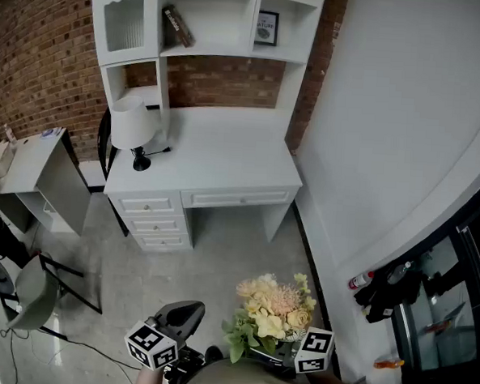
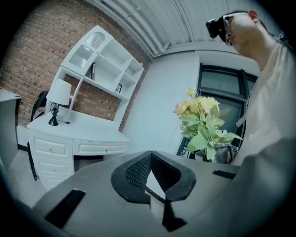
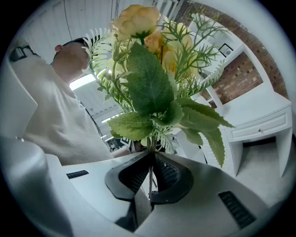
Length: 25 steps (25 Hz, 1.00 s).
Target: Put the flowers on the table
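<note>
Though bound for the desk, the item is at present held in the air.

**Item:** bunch of pale yellow and peach flowers [image 1: 272, 307] with serrated green leaves on thin green stems.

**Location:** over the grey floor [image 1: 220, 259], close to the person's body and well apart from the front edge of the white wooden desk [image 1: 226, 158]. It sits roughly in line with the desk's right front corner.

**Holder:** right gripper [image 3: 151, 159], held level. Its jaws are nearly together and pinch the gathered stems just below the lowest leaves, with the heads standing upright above.

**Other gripper:** left gripper [image 2: 150, 155], tilted slightly down. Its jaw tips meet and nothing is between them.

**Destination:** the desk stands against a red brick wall [image 1: 38, 45] under a white shelved hutch [image 1: 210, 23]. A white-shaded table lamp on a black base [image 1: 134, 128] occupies the left edge.

**Handling, as judged:**
- Light, but top-heavy, since the mass of bloom and leaf sits well above the pinch and may swing or pivot in the jaws.
- The stems are slim and probably smooth, so the bundle could slide or splay if the grip eases.
- Petals and fronds are soft and easily crushed or bent.
- Whether the flowers are real or artificial cannot be told.

**Where to hold:** on the bare stems beneath the foliage, as now, and never on the heads.
</note>
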Motion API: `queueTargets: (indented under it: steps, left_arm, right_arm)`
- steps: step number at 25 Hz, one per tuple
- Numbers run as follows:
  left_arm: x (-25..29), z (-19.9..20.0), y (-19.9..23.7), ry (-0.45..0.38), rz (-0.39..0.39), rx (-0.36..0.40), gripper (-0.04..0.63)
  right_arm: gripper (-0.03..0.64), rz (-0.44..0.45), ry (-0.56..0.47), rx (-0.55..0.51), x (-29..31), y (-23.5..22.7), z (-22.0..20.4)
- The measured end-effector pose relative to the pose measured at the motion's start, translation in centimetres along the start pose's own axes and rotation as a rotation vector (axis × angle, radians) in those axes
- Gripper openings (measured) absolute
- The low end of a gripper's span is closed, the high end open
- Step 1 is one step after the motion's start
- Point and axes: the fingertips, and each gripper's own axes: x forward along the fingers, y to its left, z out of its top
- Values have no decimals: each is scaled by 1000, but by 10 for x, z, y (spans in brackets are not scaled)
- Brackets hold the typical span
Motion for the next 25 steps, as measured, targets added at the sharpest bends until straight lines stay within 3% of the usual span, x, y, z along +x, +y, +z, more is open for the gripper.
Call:
queueTargets:
  steps: [17, 25]
  left_arm:
    - [62, 24, -22, -7, 33, 40, 8]
    - [108, 36, -31, -9, 74, 60, 8]
  right_arm:
    - [40, -32, -2, -59, -47, -51, 29]
    - [40, -106, 56, -110, -81, -95, 37]
